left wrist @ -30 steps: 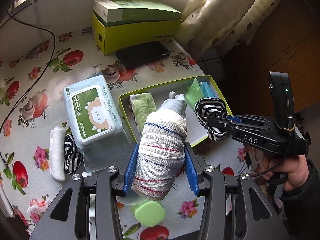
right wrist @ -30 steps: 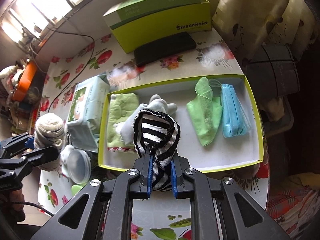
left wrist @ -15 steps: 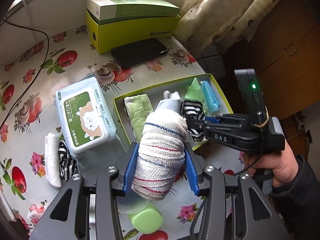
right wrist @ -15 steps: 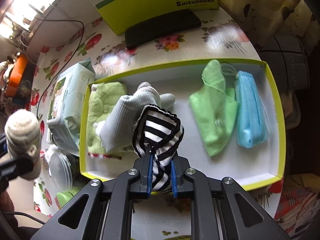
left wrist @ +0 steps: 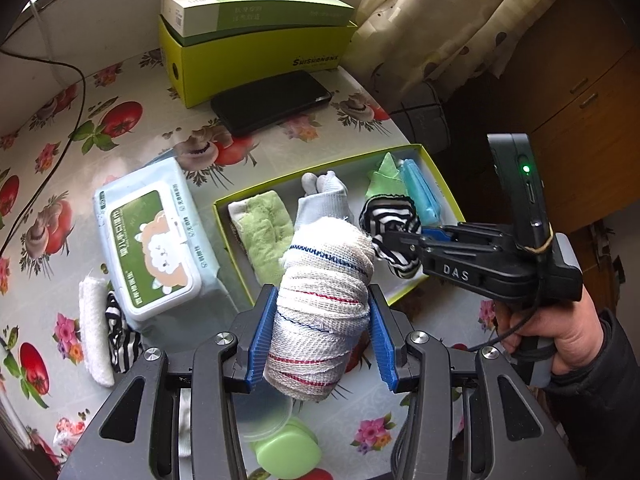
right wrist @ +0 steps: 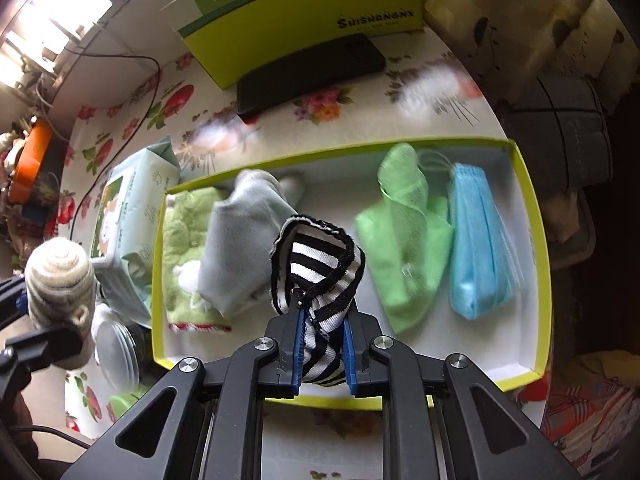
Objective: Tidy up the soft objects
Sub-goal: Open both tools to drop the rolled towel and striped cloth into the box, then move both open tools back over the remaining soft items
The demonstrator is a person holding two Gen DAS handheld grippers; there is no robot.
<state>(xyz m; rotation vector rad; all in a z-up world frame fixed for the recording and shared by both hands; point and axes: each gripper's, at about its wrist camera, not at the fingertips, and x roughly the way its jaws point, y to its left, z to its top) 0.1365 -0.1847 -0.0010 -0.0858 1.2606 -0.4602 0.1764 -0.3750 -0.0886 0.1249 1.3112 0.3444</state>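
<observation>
Striped sock point(right wrist: 316, 256) is being released over tray point(right wrist: 532, 264) as right claw point(right wrist: 322, 356) opens; left claw point(left wrist: 320, 332) grips roll point(left wrist: 324, 300), to be placed next

Strong daylight is admitted from the window point(right wrist: 60, 12) at eleven o'clock in the right wrist view, where it is blown out. Glare is spread over the worktop point(right wrist: 432, 80). Motion blur is seen there; straight edges are bowed by fisheye distortion, and corners are vignetted dark.

A floral-print surface point(left wrist: 132, 80) carries a shallow yellow-green tray point(right wrist: 536, 216) on the right and a wet-wipes pack point(left wrist: 152, 240) to its left. Far back stands a yellow-green box point(left wrist: 256, 56) with a black phone point(left wrist: 272, 102) before it; a rolled white cloth point(left wrist: 92, 332) lies near left.
</observation>
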